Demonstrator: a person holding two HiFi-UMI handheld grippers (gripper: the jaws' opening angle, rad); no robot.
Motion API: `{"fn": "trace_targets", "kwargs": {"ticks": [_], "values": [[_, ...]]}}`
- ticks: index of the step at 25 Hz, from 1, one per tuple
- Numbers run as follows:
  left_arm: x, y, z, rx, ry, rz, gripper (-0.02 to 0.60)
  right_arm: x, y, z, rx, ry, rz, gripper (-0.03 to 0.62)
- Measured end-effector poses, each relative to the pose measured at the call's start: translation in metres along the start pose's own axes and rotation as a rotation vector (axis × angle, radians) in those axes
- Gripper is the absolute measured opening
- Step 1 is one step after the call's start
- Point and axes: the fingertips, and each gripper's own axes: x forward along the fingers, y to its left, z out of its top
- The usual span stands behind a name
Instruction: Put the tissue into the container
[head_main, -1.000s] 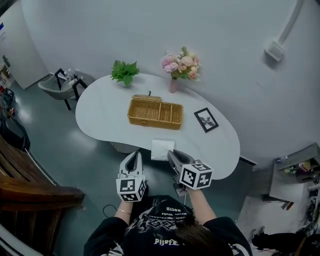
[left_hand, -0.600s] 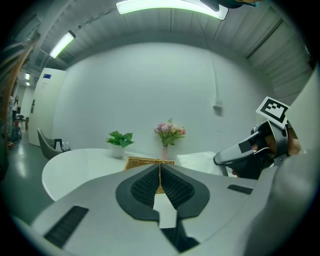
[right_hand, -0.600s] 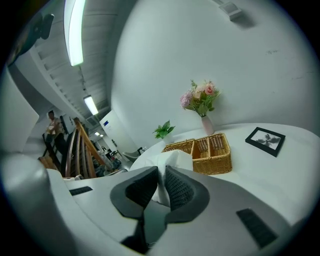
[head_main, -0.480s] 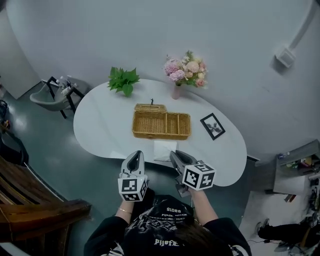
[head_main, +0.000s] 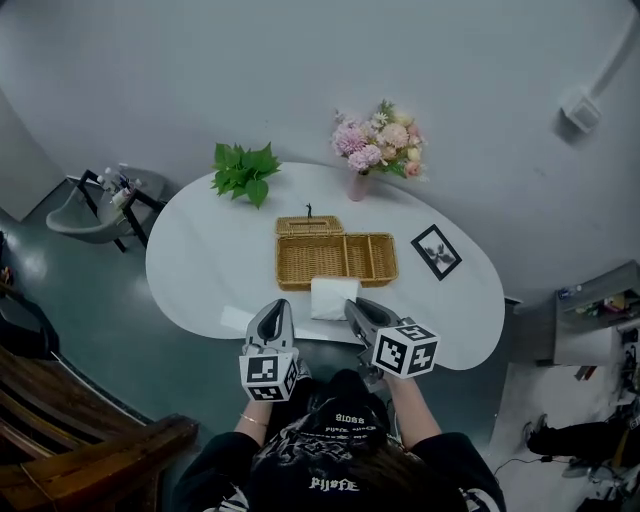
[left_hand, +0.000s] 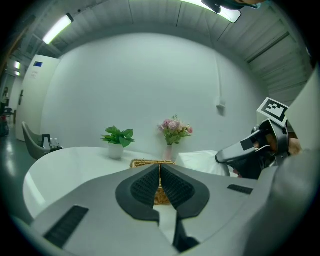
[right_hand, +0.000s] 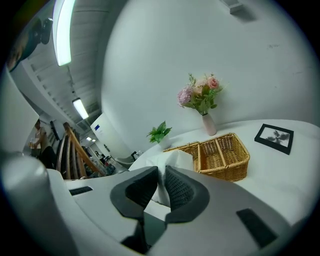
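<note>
Right claw (head_main: 358, 308): pinching the tissue (head_main: 332, 297). In the right gripper view the white sheet stands between the two dark pads (right_hand: 181, 187), which press on it from both sides.
Tissue relative to right claw: it sticks out past the tips of the claw (right_hand: 160, 172), bunching up and away from the person; its lower part is hidden behind the jaws.
Tissue relative to basket: in the head view it sits just on the person's side of the wicker basket (head_main: 335, 282), its far edge level with the basket's near wall. It is outside every compartment. Whether it touches the tabletop (head_main: 200, 260) I cannot tell.
Left claw (head_main: 272, 315): pressed together with nothing in it. In the left gripper view the pads meet at the tips of the claw (left_hand: 160, 170).
Left claw relative to tissue: beside it and apart from it, on the person's left. From this claw the tissue (left_hand: 200, 161) shows off to the right, in the grip of the other claw.
Basket: light brown, with inner dividers (right_hand: 225, 167), standing mid-tabletop.
Behind the basket: a potted plant (head_main: 245, 168) and a vase of pink flowers (head_main: 380, 145).
Right of the basket: a black picture frame (head_main: 437, 251) lying flat.
</note>
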Motion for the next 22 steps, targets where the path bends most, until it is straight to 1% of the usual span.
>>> {"fn": "trace_targets", "kwargs": {"ticks": [5, 12, 22], "values": [[0.006, 0.010, 0.004, -0.006, -0.001, -0.002, 0.028, 0.014, 0.005, 0.005, 0.004, 0.009, 0.011, 0.071], [0.016, 0.017, 0.009, -0.002, 0.009, 0.012, 0.028, 0.027, 0.004, 0.023, 0.019, 0.009, 0.044, 0.071], [0.042, 0.013, 0.026, 0.004, 0.007, 0.034, 0.028, 0.049, -0.002, 0.054, 0.003, 0.021, 0.097, 0.071]]}}
